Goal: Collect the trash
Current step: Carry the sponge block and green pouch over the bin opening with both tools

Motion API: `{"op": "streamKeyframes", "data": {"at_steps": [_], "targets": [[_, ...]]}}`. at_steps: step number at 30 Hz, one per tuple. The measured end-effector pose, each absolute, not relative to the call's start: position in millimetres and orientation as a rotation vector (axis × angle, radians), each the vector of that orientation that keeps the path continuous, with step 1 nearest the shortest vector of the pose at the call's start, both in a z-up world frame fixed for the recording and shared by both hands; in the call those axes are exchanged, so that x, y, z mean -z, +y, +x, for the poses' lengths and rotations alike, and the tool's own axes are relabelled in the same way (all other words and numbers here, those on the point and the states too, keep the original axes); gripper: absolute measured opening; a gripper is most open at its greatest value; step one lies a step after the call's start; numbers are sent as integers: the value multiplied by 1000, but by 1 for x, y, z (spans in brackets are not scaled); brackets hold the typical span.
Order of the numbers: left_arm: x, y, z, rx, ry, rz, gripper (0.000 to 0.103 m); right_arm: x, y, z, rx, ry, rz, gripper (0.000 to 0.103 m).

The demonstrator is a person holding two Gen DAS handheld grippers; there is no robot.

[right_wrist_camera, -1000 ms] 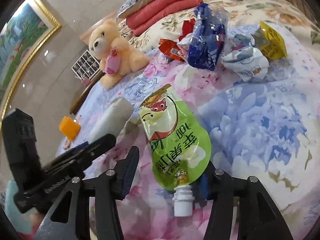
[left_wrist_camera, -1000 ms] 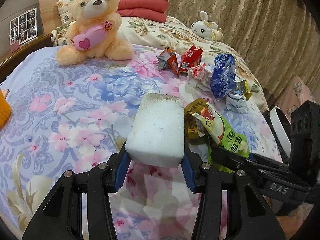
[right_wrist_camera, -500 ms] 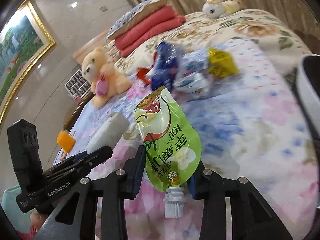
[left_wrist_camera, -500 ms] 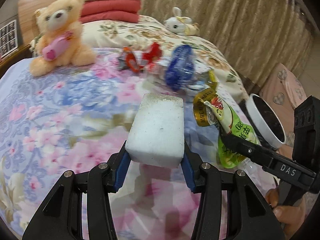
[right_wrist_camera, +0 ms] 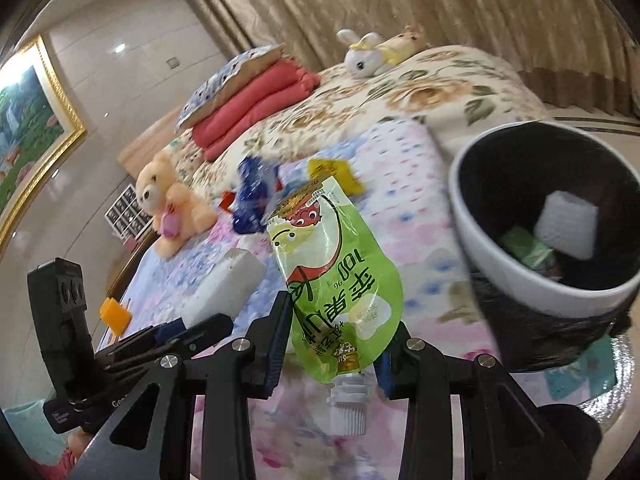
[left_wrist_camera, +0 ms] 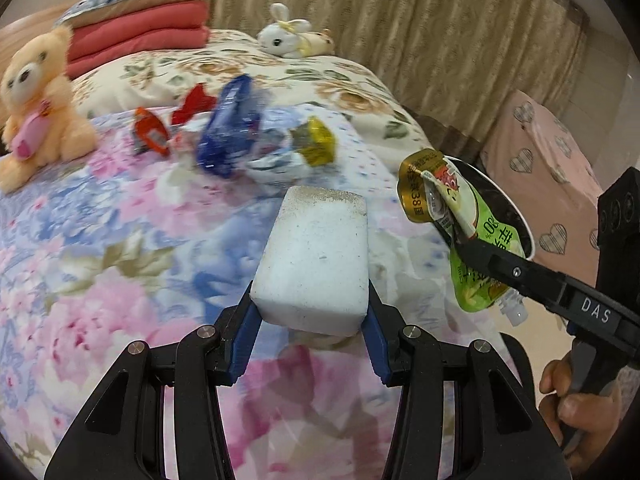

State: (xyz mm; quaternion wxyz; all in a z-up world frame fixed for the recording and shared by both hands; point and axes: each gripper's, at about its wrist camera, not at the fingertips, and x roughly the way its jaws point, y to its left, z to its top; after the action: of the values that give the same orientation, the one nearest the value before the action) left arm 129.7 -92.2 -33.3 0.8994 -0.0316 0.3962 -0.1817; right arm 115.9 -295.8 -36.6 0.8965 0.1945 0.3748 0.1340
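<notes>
My left gripper (left_wrist_camera: 310, 308) is shut on a white foam block (left_wrist_camera: 316, 256), held above the floral bedspread (left_wrist_camera: 120, 264). My right gripper (right_wrist_camera: 336, 332) is shut on a green juice pouch (right_wrist_camera: 340, 272), spout down, left of a white trash bin (right_wrist_camera: 520, 280) with a black liner. The bin holds another foam block (right_wrist_camera: 568, 224) and a green wrapper (right_wrist_camera: 524, 246). In the left wrist view the pouch (left_wrist_camera: 492, 240) hangs in front of the bin's rim (left_wrist_camera: 522, 220). A blue bag (left_wrist_camera: 230, 136), red wrappers (left_wrist_camera: 152, 134) and a yellow wrapper (left_wrist_camera: 314, 144) lie on the bed.
A teddy bear (left_wrist_camera: 36, 108) sits at the left, a plush bunny (left_wrist_camera: 292, 38) on the far quilt, and folded red blankets (left_wrist_camera: 136, 44) at the head of the bed. A pink heart-patterned cover (left_wrist_camera: 548, 176) stands beyond the bin. An orange object (right_wrist_camera: 114, 314) lies at the bed's left edge.
Both grippers have swung right across the bed with their loads, and the bin has come into view. The right jaws have narrowed on the pouch.
</notes>
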Motion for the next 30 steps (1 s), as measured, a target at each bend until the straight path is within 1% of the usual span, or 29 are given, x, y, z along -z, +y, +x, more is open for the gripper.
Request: {"op": "streamKeyframes", "data": {"at_steps": [19, 30], "targets": [[19, -173, 136, 500, 803, 12, 46, 25, -378, 96, -135, 718, 456, 37], [13, -214, 147, 550, 795, 33, 46, 28, -419, 100, -69, 727, 492, 37]]}}
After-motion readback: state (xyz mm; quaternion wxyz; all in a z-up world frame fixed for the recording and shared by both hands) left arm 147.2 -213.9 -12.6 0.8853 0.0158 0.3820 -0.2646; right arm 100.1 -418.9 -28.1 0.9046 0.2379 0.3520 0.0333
